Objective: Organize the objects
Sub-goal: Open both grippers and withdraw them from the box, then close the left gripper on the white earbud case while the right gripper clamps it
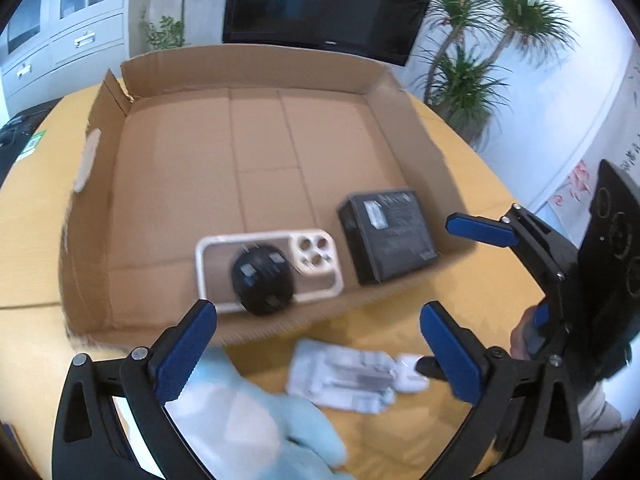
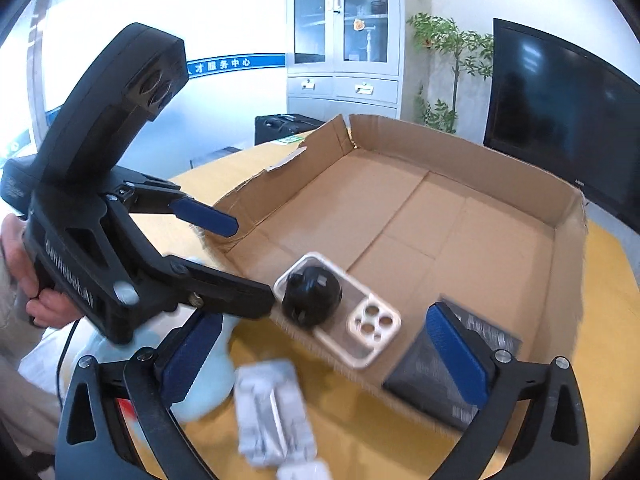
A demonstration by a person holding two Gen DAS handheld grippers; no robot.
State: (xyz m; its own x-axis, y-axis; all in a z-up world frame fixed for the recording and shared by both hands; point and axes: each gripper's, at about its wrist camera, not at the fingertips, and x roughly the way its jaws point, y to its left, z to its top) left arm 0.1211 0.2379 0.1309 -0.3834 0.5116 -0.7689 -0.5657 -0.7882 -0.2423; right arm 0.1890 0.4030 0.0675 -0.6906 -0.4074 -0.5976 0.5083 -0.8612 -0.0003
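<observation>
The phone case [image 1: 269, 271] is laid flat in the cardboard box [image 1: 256, 140], long axis along the near wall, camera cutouts toward the black box [image 1: 387, 236]. A black ball [image 1: 262, 283] is seen on it. Both grippers' jaws are spread wide and empty; the left gripper [image 2: 240, 264] is shown whole only in the right wrist view.

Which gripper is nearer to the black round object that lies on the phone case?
Left. The left gripper hangs open just short of the black round object, over the box's near wall. The right gripper is open farther back, over the table edge.
</observation>
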